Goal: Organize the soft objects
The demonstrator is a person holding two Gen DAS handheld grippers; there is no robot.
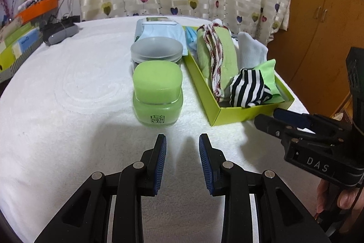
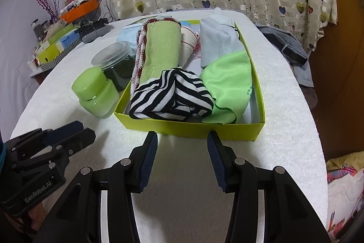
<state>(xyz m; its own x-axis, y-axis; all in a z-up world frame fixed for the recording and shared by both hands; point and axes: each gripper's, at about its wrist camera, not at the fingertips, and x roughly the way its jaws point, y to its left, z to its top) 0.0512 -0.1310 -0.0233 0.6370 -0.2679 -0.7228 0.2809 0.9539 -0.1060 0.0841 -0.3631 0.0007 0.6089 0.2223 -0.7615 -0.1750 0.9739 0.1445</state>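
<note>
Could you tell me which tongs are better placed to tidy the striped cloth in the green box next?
Probably the right tongs: open, empty, facing the striped cloth in the green box. The left tongs face the green jar.

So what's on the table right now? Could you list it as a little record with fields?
surface: white towel-covered table
box: lime-green box, open top
in box: striped cloth, green cloth, white sock, green roll with red trim
beside box: green jar, grey-lidded jar behind it
left gripper: open, empty
right gripper: open, empty
</note>
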